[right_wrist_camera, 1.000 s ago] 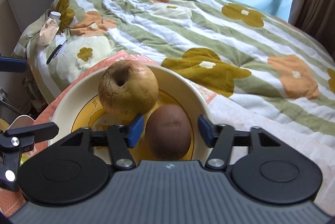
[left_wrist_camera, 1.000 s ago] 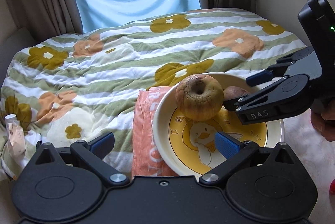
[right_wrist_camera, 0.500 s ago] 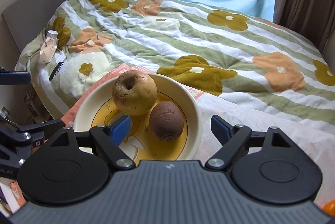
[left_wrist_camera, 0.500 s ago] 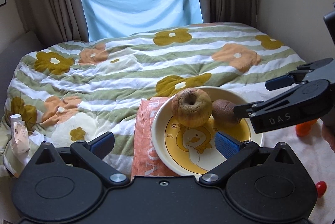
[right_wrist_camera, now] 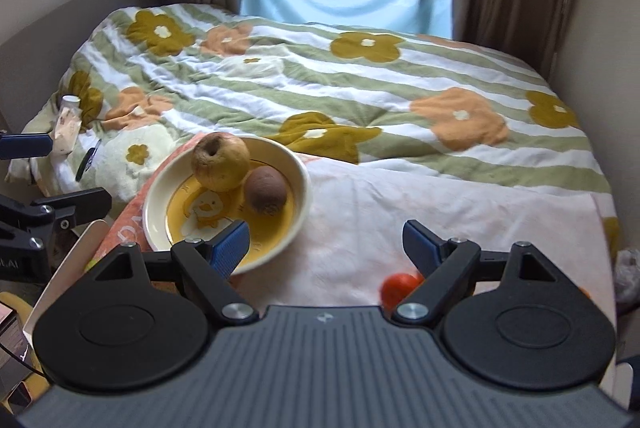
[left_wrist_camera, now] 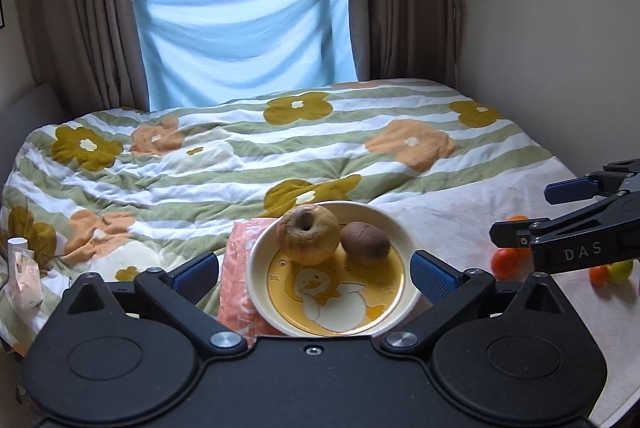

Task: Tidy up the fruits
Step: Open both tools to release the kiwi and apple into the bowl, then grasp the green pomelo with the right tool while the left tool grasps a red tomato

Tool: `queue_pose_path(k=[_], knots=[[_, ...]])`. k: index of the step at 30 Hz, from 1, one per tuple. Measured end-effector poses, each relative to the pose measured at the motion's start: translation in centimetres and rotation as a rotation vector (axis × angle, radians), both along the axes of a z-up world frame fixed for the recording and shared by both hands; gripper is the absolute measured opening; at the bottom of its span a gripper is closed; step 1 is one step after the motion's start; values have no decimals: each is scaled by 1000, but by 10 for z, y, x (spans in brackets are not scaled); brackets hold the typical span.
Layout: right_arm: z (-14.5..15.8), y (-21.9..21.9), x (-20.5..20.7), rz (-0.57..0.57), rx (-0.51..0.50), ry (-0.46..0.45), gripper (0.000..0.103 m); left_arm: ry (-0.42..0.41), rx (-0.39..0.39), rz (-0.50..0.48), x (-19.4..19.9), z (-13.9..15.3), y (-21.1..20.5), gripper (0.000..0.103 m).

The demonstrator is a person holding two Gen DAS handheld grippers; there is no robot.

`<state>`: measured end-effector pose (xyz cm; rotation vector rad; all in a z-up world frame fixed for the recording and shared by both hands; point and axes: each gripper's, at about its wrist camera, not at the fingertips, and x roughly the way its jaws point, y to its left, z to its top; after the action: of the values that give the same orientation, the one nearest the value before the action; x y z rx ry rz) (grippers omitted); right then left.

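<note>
**Both grippers wide, two fruits on the duck plate**

Left gripper (left_wrist_camera: 314,270) hangs spread wide, empty, framing the duck plate (left_wrist_camera: 260,260). Right gripper (right_wrist_camera: 326,242) gapes wide too, nothing held, an orange fruit (right_wrist_camera: 398,288) just below it. On the plate: wrinkled apple (left_wrist_camera: 307,234) touching the kiwi (left_wrist_camera: 366,237). More small oranges (left_wrist_camera: 506,262) sit well right on the white cloth. Beyond, the floral quilt (left_wrist_camera: 240,164) and blue curtain (left_wrist_camera: 244,32).

Wrinkled yellow-brown apple (left_wrist_camera: 307,234) and brown kiwi (left_wrist_camera: 367,237) touching side by side in cream bowl (left_wrist_camera: 394,316) with yellow duck print, apple stem-dimple up. Loose on white cloth to the right: orange fruits (left_wrist_camera: 507,262), one green fruit (left_wrist_camera: 620,270), well apart from bowl.
</note>
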<state>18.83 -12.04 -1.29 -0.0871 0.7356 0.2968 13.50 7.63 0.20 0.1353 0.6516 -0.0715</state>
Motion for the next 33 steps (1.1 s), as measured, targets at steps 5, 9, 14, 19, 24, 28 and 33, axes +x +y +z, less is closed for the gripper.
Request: queue_pose_path(k=[5,9,14,19,24,28,33], knots=[[8,-34,-26,-41,13,-24,99,-29,0,29,-23,8,-19,103],[10,-65,-48,-54,32,-29,99,-41,9,70,-42,10,-36,103],[8,-99,-70,-46,22,-24,99,-29,6,103,-63,6,-63,103],[-2,-137,-87,-58,9,-9,99,8,-4,98,-74,-10,-96,103],[-22,-169,-97,-64,-58,-6,99,55,-29,82,-79,-35,-132,103],[-42,-200,-95,-76,-70,5,98,69,-37,69,-77,-56,-159,103],[-65,-227,-88,-78,-84,1,97,127,-63,59,-67,-87,-182,98]])
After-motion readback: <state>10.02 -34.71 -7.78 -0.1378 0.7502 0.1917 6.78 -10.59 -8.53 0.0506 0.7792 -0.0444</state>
